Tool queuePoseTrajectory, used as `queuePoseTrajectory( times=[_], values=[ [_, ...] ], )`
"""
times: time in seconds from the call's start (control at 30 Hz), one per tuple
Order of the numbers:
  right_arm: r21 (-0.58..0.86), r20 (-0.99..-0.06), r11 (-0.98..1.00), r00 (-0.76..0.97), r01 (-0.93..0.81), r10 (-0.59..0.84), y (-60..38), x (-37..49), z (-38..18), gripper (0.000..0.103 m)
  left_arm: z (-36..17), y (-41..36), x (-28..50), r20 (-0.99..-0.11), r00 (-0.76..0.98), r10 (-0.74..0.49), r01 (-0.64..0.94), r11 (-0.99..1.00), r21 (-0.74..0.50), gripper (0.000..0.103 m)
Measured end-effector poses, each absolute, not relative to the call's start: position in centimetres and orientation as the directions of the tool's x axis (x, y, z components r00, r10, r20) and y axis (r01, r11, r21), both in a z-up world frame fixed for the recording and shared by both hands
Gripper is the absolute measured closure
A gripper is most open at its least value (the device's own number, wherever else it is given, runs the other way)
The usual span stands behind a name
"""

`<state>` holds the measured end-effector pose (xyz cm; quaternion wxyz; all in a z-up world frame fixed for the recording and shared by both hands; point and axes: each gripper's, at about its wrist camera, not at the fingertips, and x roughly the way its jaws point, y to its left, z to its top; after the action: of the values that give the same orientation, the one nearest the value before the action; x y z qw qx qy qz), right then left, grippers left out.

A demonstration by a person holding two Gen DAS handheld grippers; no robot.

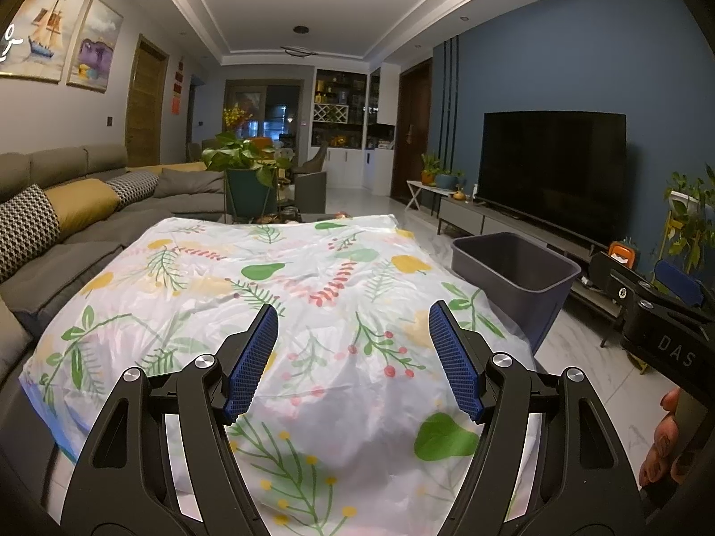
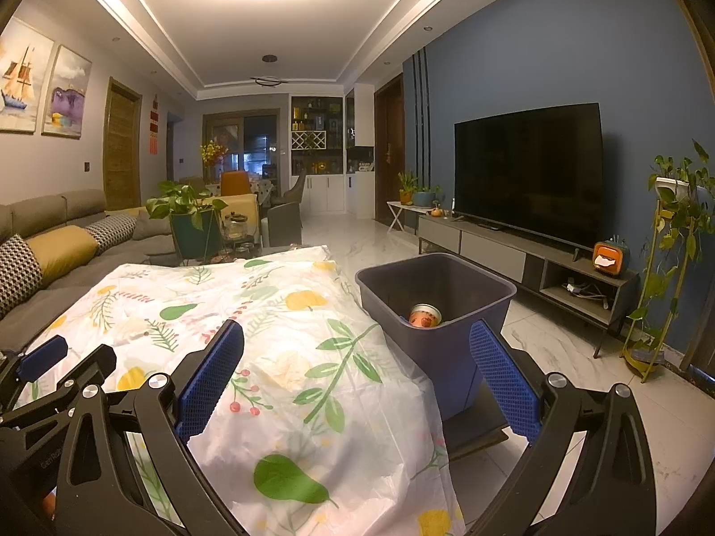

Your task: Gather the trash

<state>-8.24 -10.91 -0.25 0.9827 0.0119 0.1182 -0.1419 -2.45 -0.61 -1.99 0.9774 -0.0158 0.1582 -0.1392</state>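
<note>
Trash here is one cup (image 2: 425, 315), lying on its side in the grey bin (image 2: 451, 268) off the counter's (image 2: 277, 357) right edge. Left gripper (image 1: 353, 326) hovers spread and empty over the floral cloth; right gripper (image 2: 357, 348), also spread and empty, is nearer the bin. Sofa left, television right.

The left gripper (image 1: 353, 339) and the right gripper (image 2: 357, 357) both hang level with jaws spread wide and nothing between their blue pads, a hand (image 1: 666, 437) gripping the right one's handle.
</note>
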Motion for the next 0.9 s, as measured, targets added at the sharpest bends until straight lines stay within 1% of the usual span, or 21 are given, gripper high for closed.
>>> queuePoseTrajectory(
  times=[0.67,0.73,0.8,0.9],
  values=[
    [-0.007,-0.237,0.959,0.931,0.283,-0.276,-11.09,-8.29,-0.16,0.006,-2.15,-0.55,-2.64,-0.304,0.914,-0.27,0.263,0.963,-0.064,0.034],
    [-0.007,-0.237,0.959,0.932,0.283,-0.276,-11.17,-8.26,-0.16,0.006,-2.24,-0.5,-2.67,-0.304,0.914,-0.268,0.263,0.963,-0.06,0.031],
    [-0.005,-0.236,0.959,0.932,0.283,-0.276,-11.1,-8.3,-0.12,0.006,-2.31,-0.39,-2.82,-0.301,0.916,-0.263,0.258,0.964,-0.057,0.024],
    [-0.005,-0.236,0.959,0.932,0.283,-0.276,-11.12,-8.31,-0.12,0.006,-2.15,-0.39,-2.83,-0.295,0.922,-0.25,0.246,0.968,-0.053,0.016]
  ],
)
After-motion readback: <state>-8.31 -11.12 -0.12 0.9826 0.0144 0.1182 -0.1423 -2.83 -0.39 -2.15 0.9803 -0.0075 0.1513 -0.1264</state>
